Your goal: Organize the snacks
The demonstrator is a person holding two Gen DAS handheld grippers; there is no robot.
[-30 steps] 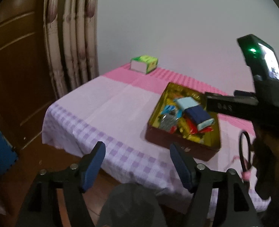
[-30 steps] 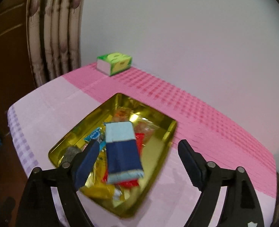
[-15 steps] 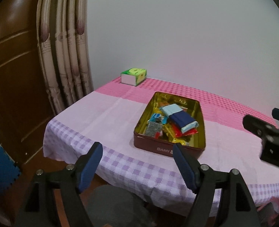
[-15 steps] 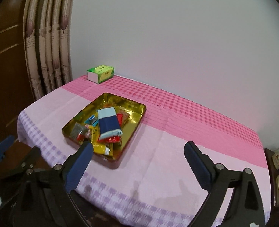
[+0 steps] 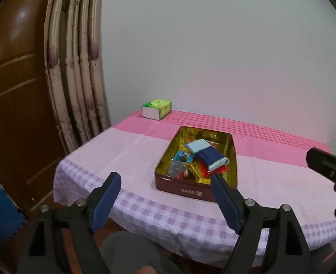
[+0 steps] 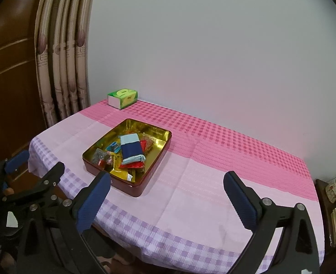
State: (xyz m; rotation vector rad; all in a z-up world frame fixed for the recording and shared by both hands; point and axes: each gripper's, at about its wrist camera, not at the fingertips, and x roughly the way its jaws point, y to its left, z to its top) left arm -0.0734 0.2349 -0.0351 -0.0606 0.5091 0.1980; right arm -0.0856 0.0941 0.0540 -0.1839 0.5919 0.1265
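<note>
Against the white wall (image 6: 213,45), a table under a pink-and-lilac checked tablecloth (image 6: 213,171), with a patterned curtain (image 6: 60,68) and a brown wooden door (image 5: 15,91) off to the left; at the far corner, close to the wall, a green tissue box (image 6: 122,95), well apart from everything else.

Toward the near left of the cloth, an open tin (image 6: 155,163), gold inside, dark red outside, no lid in view; probably light and stiff, smooth painted walls likely slippery under rubber pads; best taken by pinching one upright wall near a corner, or pushed flat along the cloth.

Inside the tin, a loose heap of snack packets; on top, lying across the rest, a light-blue and navy packet (image 6: 131,147), the largest of them; beneath it red wrappers (image 6: 132,165), yellow wrappers (image 6: 122,173), a silvery foil packet (image 6: 98,156) near the left wall, a small blue sweet (image 6: 113,146); all judged light, soft, crinkly, easily crushed; safest hold a gentle pinch on a sealed end or across the short width, top packet first.

Left gripper (image 5: 165,196) short of the table edge, fingers spread wide, nothing between them; right gripper (image 6: 168,191) likewise back over the near side of the table, fingers wide apart, empty, well clear of the tin.
</note>
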